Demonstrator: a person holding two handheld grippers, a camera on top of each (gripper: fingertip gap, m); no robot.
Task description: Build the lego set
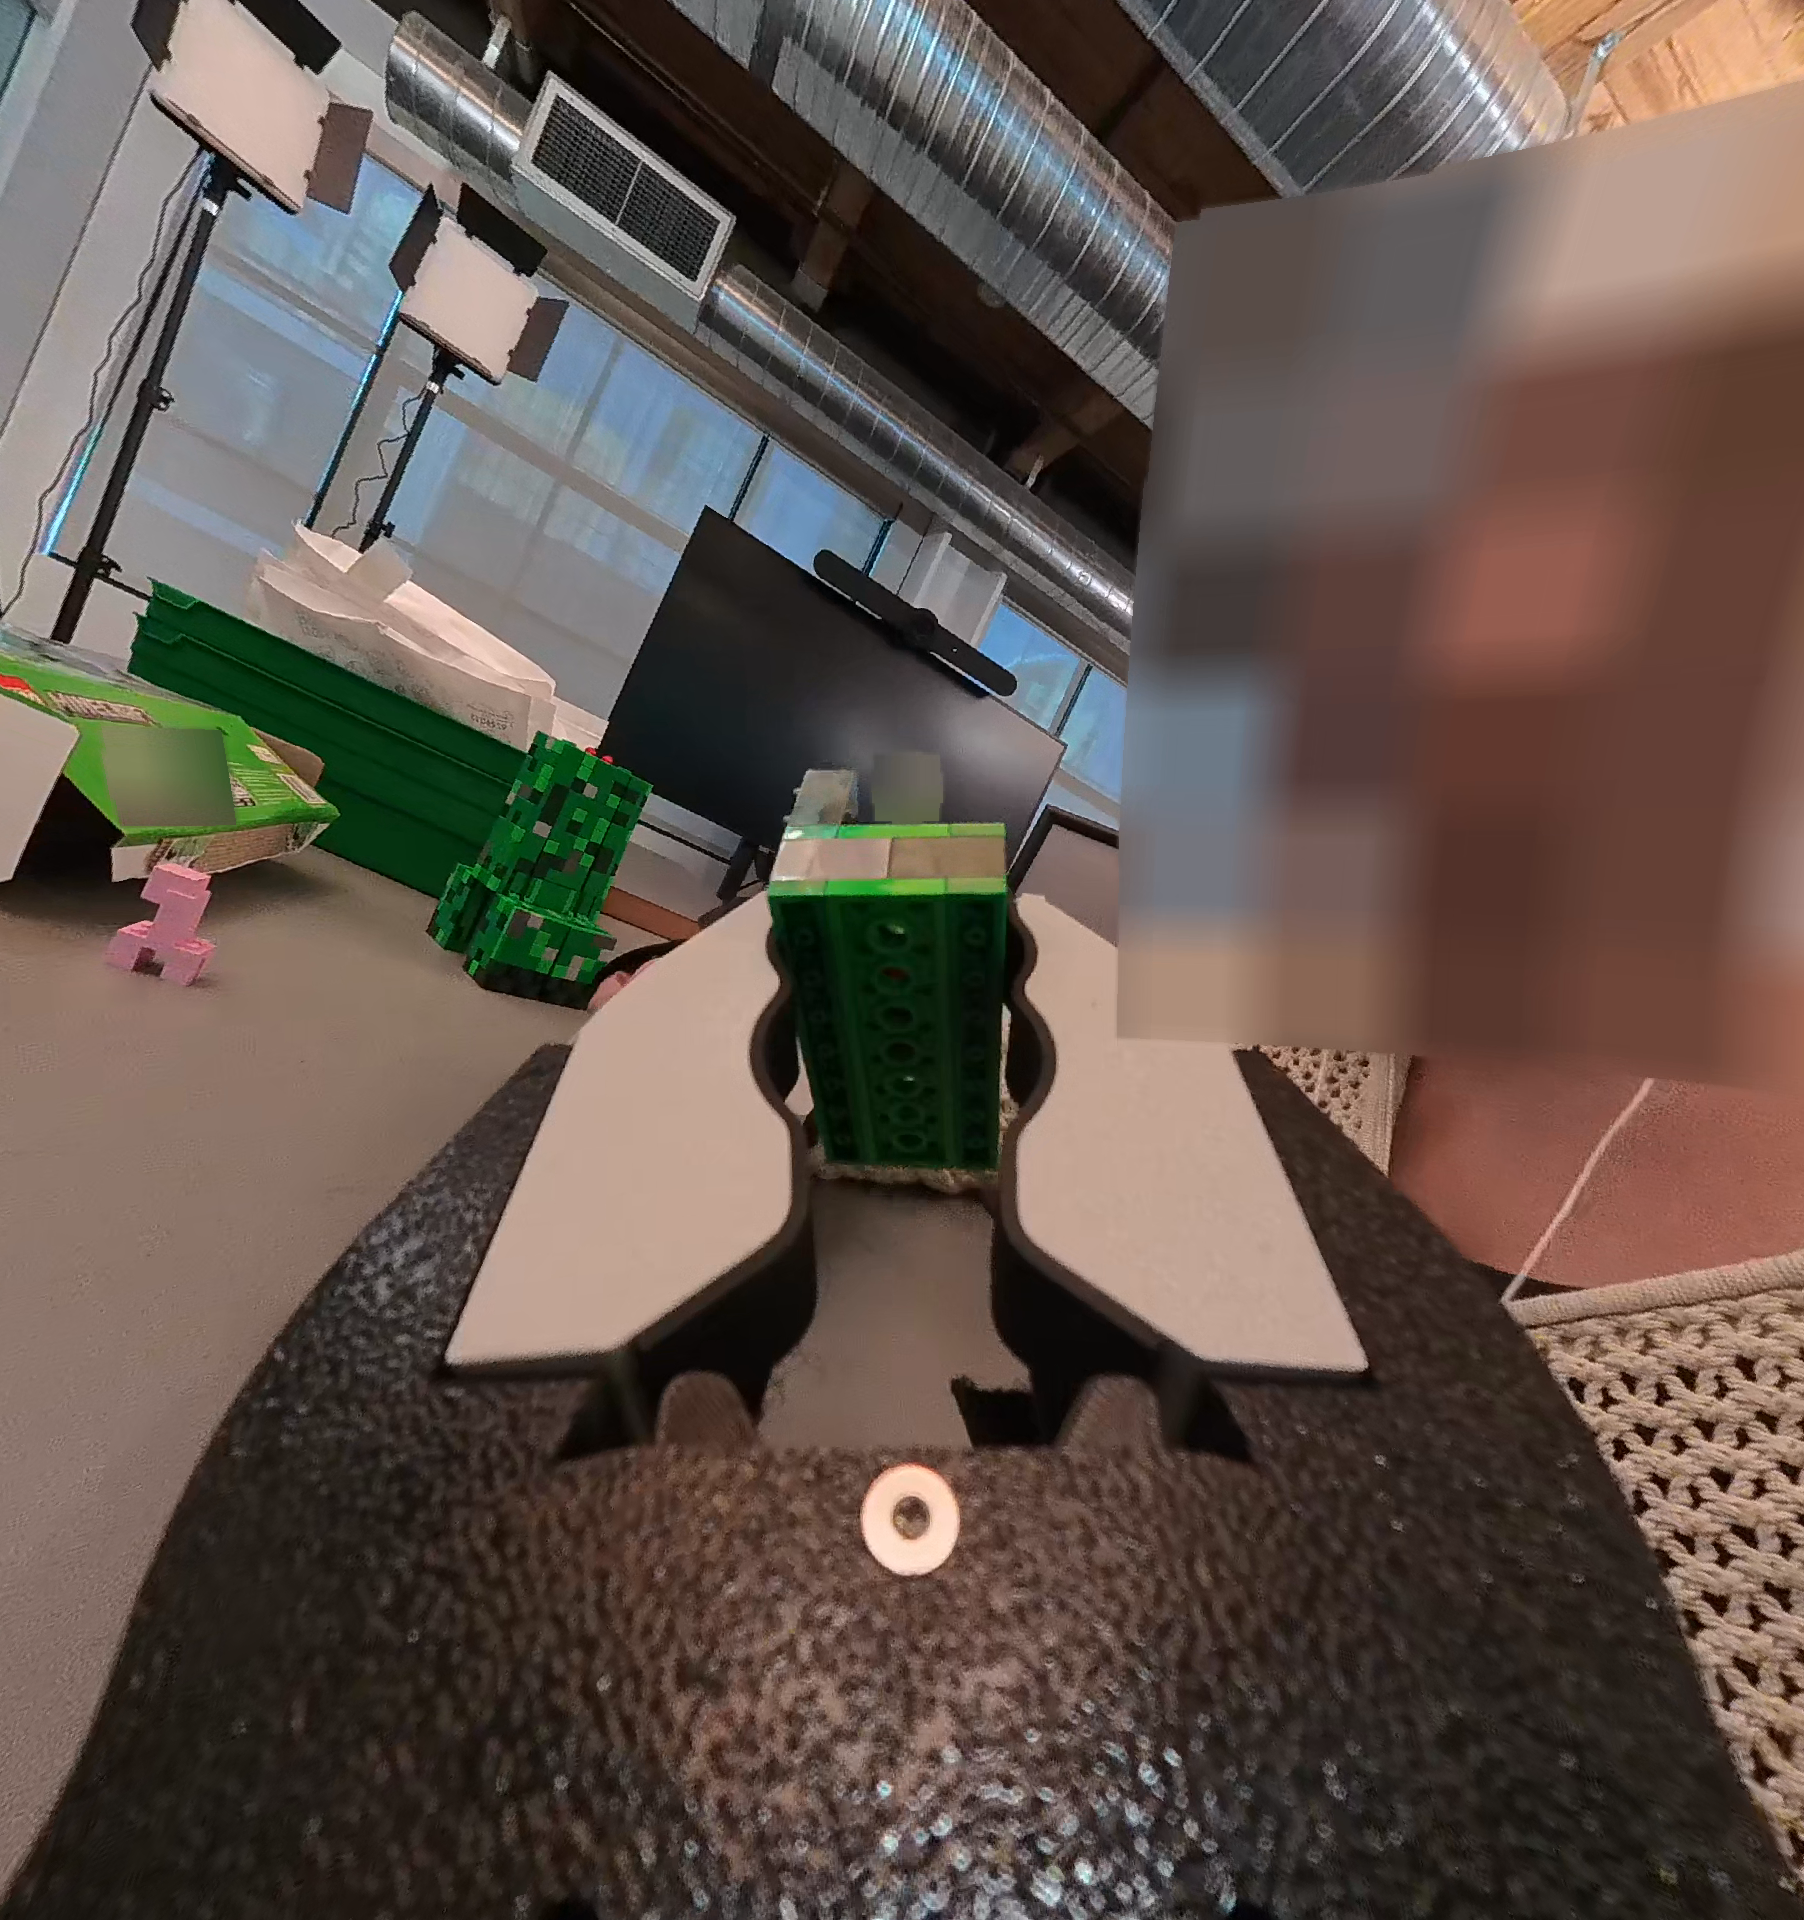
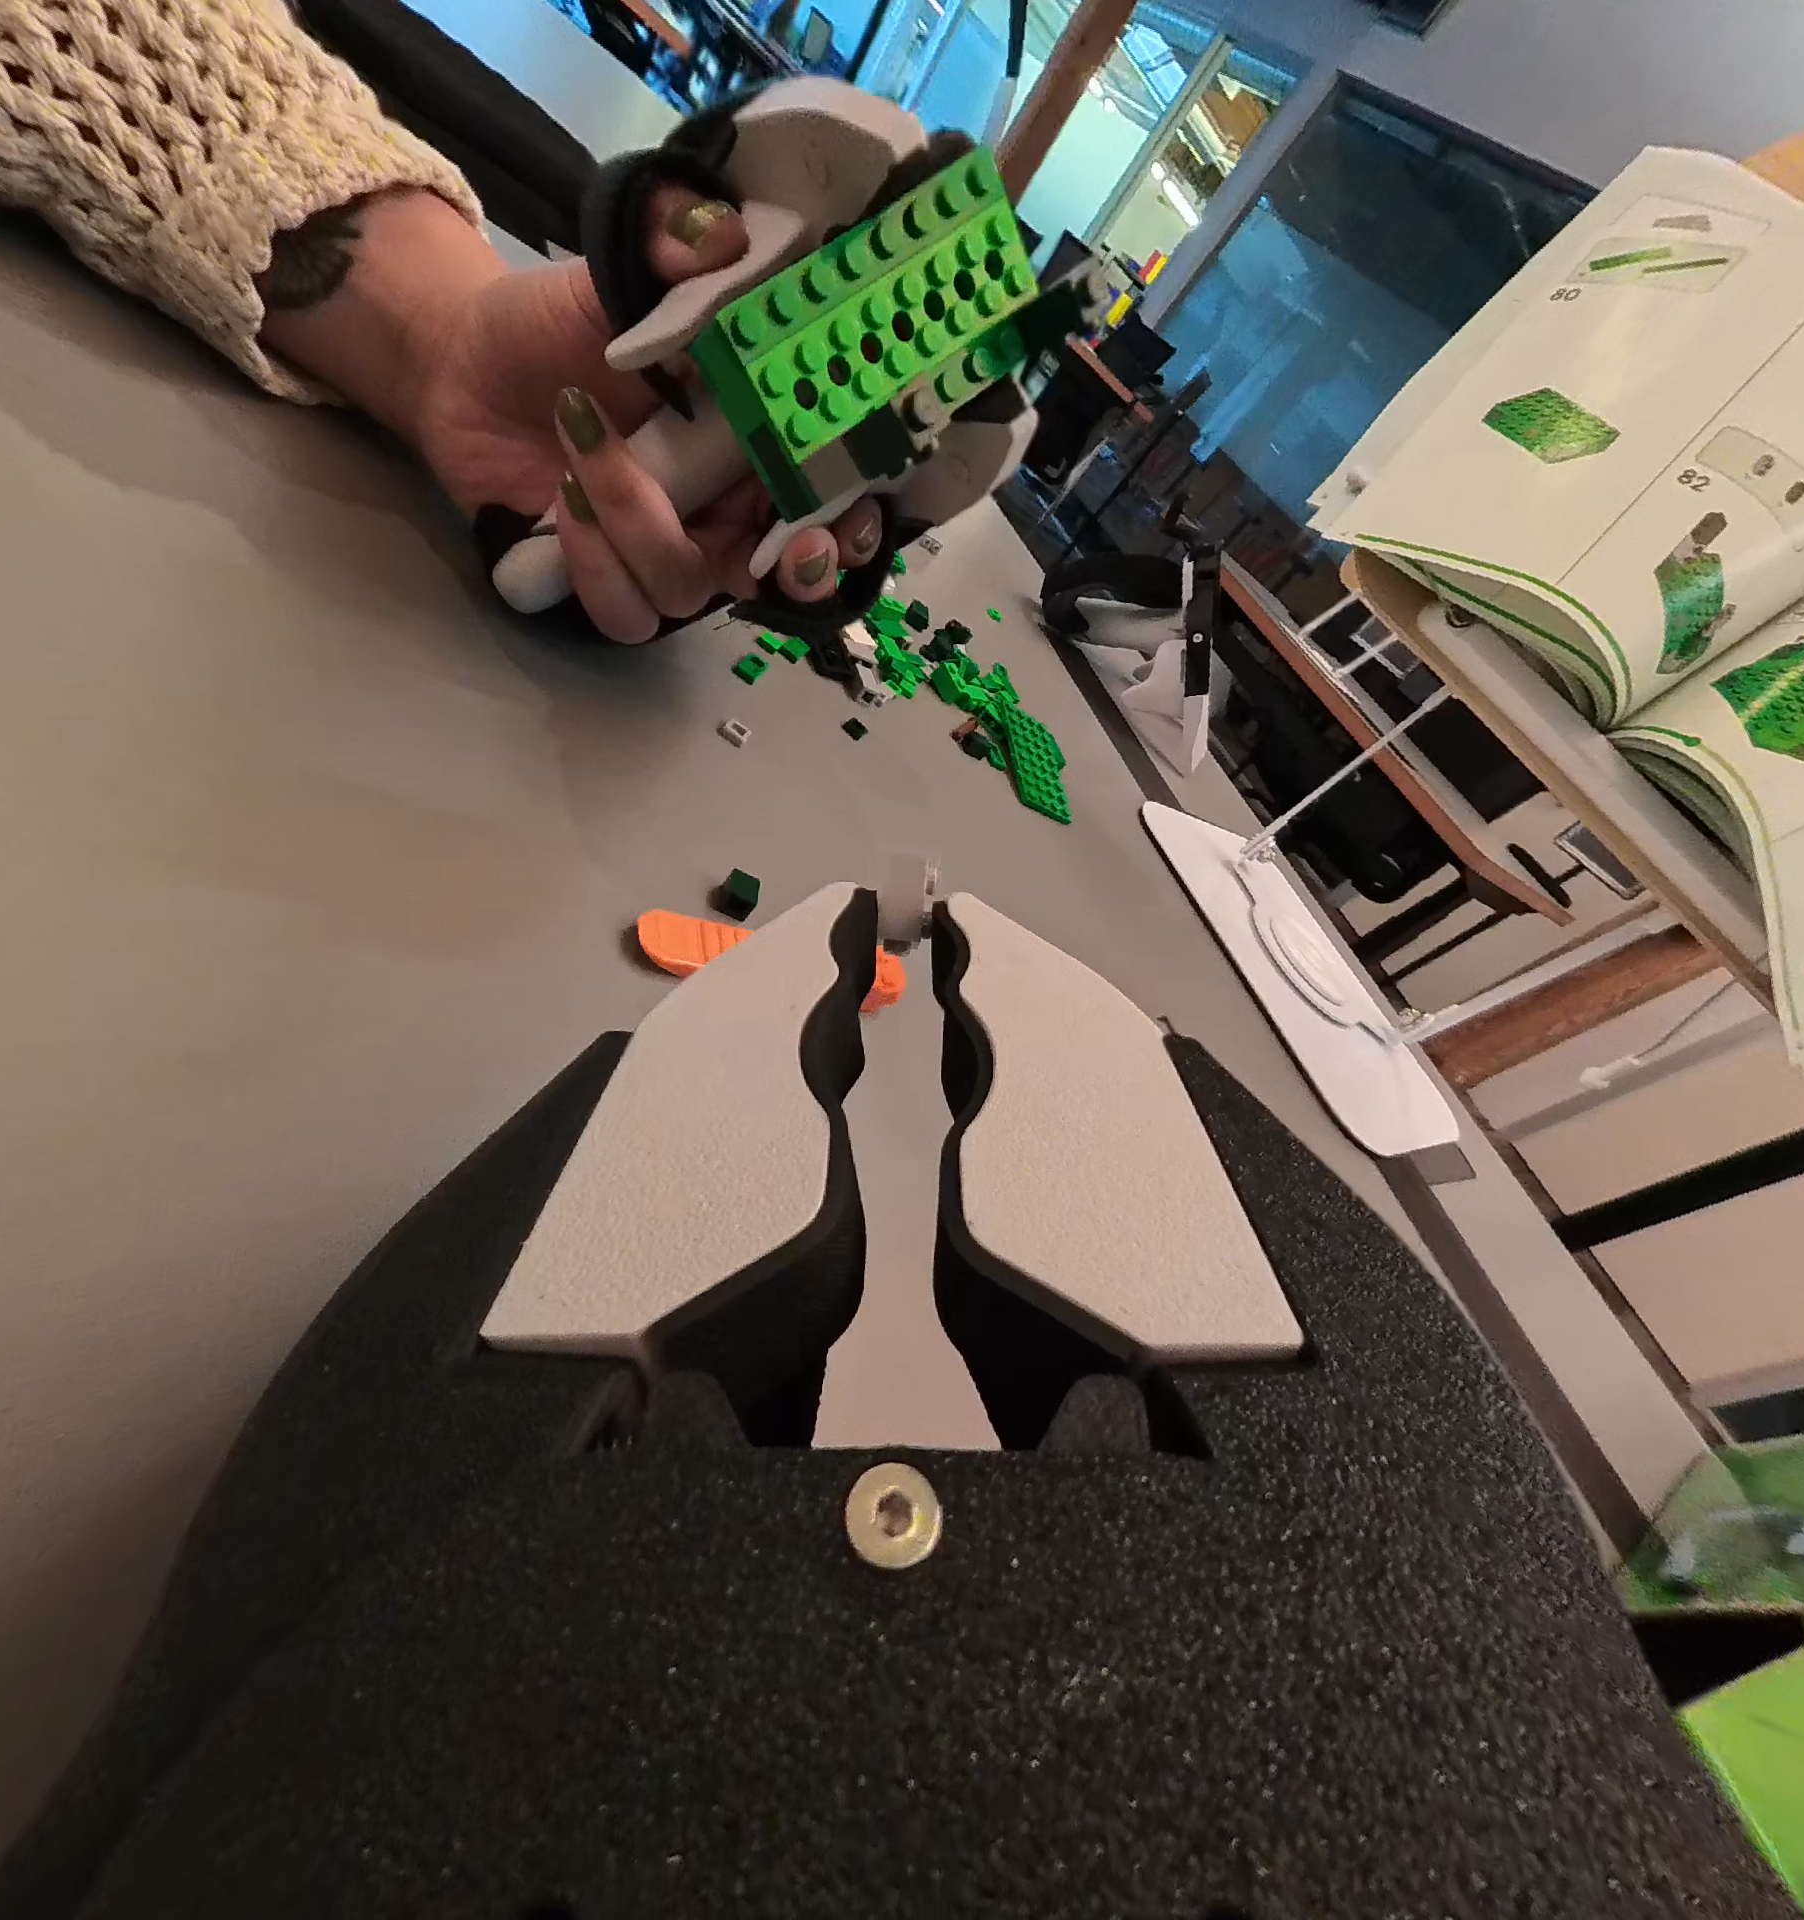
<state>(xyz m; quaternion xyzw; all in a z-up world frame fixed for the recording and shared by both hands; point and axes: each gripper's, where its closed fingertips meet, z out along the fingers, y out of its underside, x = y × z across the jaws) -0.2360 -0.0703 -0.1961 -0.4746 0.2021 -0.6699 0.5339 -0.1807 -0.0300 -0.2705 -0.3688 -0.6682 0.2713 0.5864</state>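
My left gripper (image 1: 893, 940) is shut on a green lego assembly (image 1: 903, 1039) and holds it up in the air, underside towards the camera. In the right wrist view the same assembly (image 2: 877, 322) shows its studded top, with small grey and dark parts on its near edge, in the left gripper (image 2: 836, 301) held by a hand (image 2: 524, 416). My right gripper (image 2: 903, 912) is shut on a small light grey piece (image 2: 910, 891) at its fingertips, low over the grey table (image 2: 254, 831), below and in front of the assembly.
Loose green pieces (image 2: 939, 675) and a green plate (image 2: 1033, 758) lie beyond. An orange brick separator (image 2: 685, 940) and a dark green brick (image 2: 739, 891) lie near my right fingertips. An open instruction booklet (image 2: 1656, 468) stands right. A green blocky figure (image 1: 545, 873), pink figure (image 1: 165, 925) and box (image 1: 150, 779) stand left.
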